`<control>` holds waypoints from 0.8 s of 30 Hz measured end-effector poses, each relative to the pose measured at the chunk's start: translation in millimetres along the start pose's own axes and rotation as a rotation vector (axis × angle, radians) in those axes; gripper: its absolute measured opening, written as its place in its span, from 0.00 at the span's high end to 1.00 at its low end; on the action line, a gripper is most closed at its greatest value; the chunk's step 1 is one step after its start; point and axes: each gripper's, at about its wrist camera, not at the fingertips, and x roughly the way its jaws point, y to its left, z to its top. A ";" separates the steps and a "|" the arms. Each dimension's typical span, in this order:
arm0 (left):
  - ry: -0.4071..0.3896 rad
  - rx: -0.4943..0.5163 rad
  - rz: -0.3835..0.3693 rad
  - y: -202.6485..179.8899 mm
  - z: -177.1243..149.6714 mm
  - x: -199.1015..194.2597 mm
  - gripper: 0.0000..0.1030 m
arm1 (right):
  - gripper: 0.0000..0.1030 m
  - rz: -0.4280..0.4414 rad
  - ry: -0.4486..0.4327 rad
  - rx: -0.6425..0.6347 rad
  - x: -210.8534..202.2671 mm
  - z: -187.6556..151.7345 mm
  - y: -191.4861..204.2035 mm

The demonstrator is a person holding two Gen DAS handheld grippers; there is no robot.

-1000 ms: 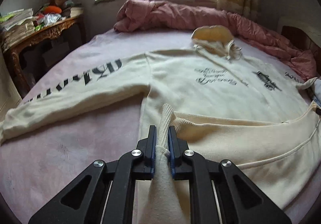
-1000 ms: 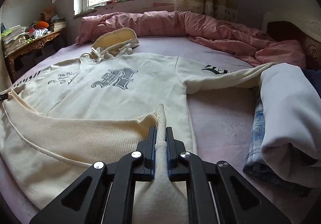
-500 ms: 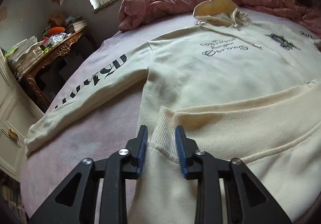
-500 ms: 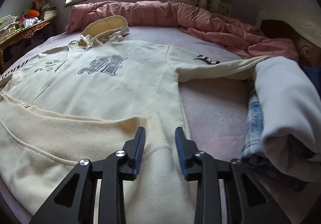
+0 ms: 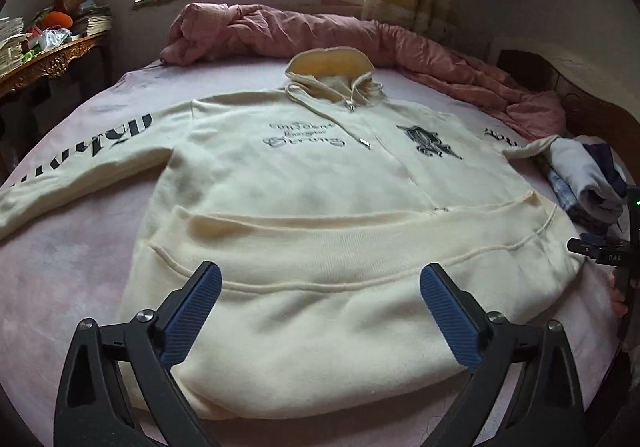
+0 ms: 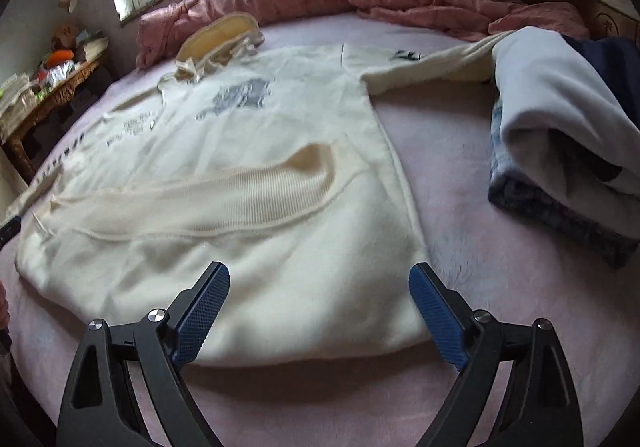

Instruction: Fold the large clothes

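Hoodie flat beyond opening left hand-held gripper, untouched.

free: bare pink sheet right of hoodie | blocked: folded clothes pile right, quilt behind

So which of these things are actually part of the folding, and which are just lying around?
Part of the job:
cream hoodie
left gripper, jaws opening
right gripper, jaws opening

Lying about:
pink quilt
pile of clothes
side table

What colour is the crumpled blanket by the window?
Pink; the crumpled blanket shows best in the left wrist view.
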 end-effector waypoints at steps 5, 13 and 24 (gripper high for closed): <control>0.075 0.100 0.064 -27.4 -26.8 26.2 0.01 | 0.14 -0.055 -0.111 -0.078 -18.1 -11.8 8.9; 0.083 0.102 0.099 -26.6 -32.6 31.7 0.00 | 0.89 0.132 -0.086 0.018 -12.4 -4.7 4.3; 0.131 0.004 0.065 -13.2 -28.5 38.1 0.00 | 0.96 0.084 -0.044 0.166 11.4 -12.1 -15.0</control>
